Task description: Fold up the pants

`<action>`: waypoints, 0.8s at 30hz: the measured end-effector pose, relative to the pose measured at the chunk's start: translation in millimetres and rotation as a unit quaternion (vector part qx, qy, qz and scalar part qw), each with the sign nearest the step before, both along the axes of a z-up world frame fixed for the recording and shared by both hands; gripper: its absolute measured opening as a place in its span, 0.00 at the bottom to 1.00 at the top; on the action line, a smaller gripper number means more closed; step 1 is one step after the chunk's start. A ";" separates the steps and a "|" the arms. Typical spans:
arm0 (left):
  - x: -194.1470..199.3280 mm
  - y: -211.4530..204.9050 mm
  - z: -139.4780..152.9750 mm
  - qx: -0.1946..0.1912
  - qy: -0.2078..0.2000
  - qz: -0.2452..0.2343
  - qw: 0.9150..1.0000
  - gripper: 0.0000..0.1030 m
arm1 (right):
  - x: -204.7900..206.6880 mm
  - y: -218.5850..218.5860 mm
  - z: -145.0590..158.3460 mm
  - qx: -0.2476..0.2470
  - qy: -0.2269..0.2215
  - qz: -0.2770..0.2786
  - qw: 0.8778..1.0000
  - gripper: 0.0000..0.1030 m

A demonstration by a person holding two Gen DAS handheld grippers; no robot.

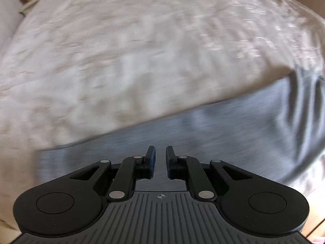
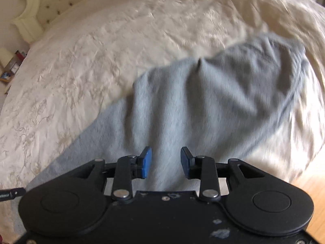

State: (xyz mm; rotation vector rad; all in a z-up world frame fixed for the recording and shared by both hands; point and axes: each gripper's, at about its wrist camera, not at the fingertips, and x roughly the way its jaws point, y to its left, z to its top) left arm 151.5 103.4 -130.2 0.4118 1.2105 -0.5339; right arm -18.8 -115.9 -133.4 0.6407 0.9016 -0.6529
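Found the grey pants (image 1: 223, 122) lying on the cream embroidered cover of the bed (image 1: 121, 50), close along its near edge. Saw them stretched as a flat band in the left wrist view and bunched into rumpled folds toward the bed's right edge in the right wrist view, well apart from the tufted headboard (image 2: 40, 6) at the far left corner. Hung the left gripper (image 1: 160, 152) above the flat band, jaws clenched down to a narrow slit, with no cloth visibly pinched between them. Held the right gripper (image 2: 166, 152) over the rumpled part, jaws released and standing apart, with grey fabric showing beyond the gap but not pressed by either blue pad (image 2: 146, 162). Glimpsed wooden floor (image 2: 312, 193) past the near right corner. Noted heavy blur in both views.
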 end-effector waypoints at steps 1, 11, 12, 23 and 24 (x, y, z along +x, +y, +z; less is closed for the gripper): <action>-6.4 -16.7 -3.4 0.000 0.005 -0.003 1.000 0.11 | 1.1 -10.1 0.0 -0.001 -0.001 0.008 1.000 0.34; -54.2 -102.3 -75.2 0.063 0.061 0.000 0.996 0.11 | 1.5 -132.8 2.1 -0.027 0.011 0.045 0.999 0.42; -57.3 -104.3 -79.5 0.072 0.055 0.000 0.996 0.11 | 2.9 -145.5 2.0 -0.032 0.014 0.050 0.998 0.42; -57.3 -109.9 -91.0 0.100 0.052 0.059 0.992 0.11 | 86.4 -198.6 -9.8 -0.019 -0.016 0.180 0.983 0.43; -57.5 -109.8 -91.8 0.102 0.052 0.062 0.992 0.11 | 94.1 -197.9 -15.5 -0.015 -0.012 0.193 0.981 0.43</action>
